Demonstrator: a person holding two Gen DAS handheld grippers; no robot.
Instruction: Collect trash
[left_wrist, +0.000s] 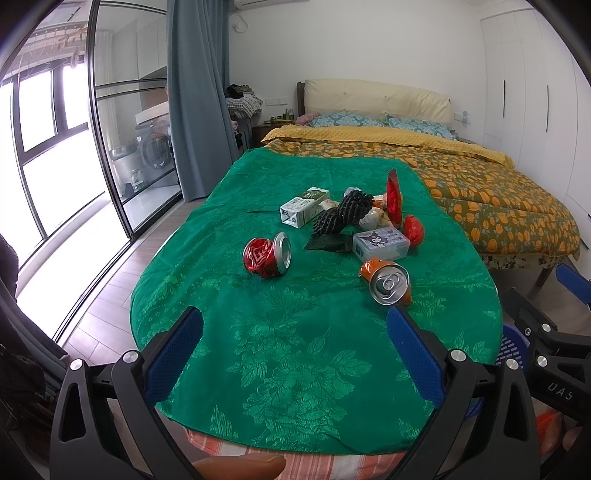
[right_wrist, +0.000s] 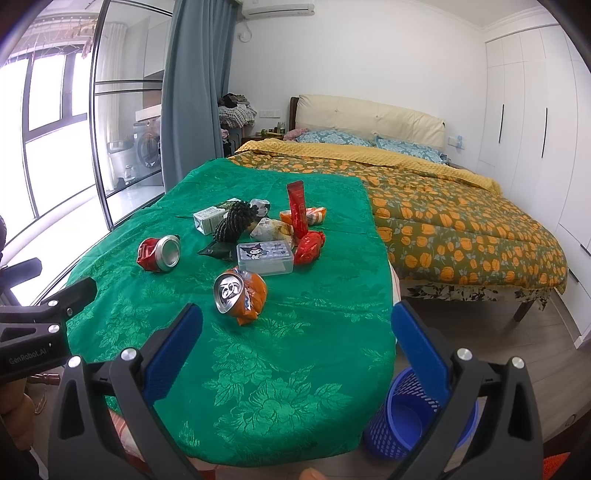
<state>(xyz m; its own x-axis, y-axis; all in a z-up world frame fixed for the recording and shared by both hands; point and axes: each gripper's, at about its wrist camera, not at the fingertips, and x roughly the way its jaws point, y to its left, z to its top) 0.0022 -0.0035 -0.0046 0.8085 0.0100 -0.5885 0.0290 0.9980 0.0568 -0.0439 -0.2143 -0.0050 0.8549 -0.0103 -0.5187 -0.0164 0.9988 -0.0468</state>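
Trash lies on a table with a green cloth (left_wrist: 295, 350) (right_wrist: 258, 369). A crushed red can (left_wrist: 266, 256) (right_wrist: 159, 253) lies left. A crushed orange can (left_wrist: 388, 282) (right_wrist: 240, 291) lies nearer. Behind are a milk carton (left_wrist: 303, 206) (right_wrist: 208, 218), a black foam net (left_wrist: 341, 214) (right_wrist: 232, 221), a red tube (left_wrist: 394, 197) (right_wrist: 297, 212), a red wrapper (left_wrist: 413, 229) (right_wrist: 308, 247) and a clear Kuromi box (left_wrist: 380, 243) (right_wrist: 265, 256). My left gripper (left_wrist: 295, 354) is open and empty over the near cloth. My right gripper (right_wrist: 295, 354) is open and empty, short of the orange can.
A blue mesh bin (right_wrist: 410, 421) (left_wrist: 511, 347) stands on the floor at the table's right front. A bed (right_wrist: 461, 221) runs along the right behind the table. Glass sliding doors (left_wrist: 110, 147) are on the left.
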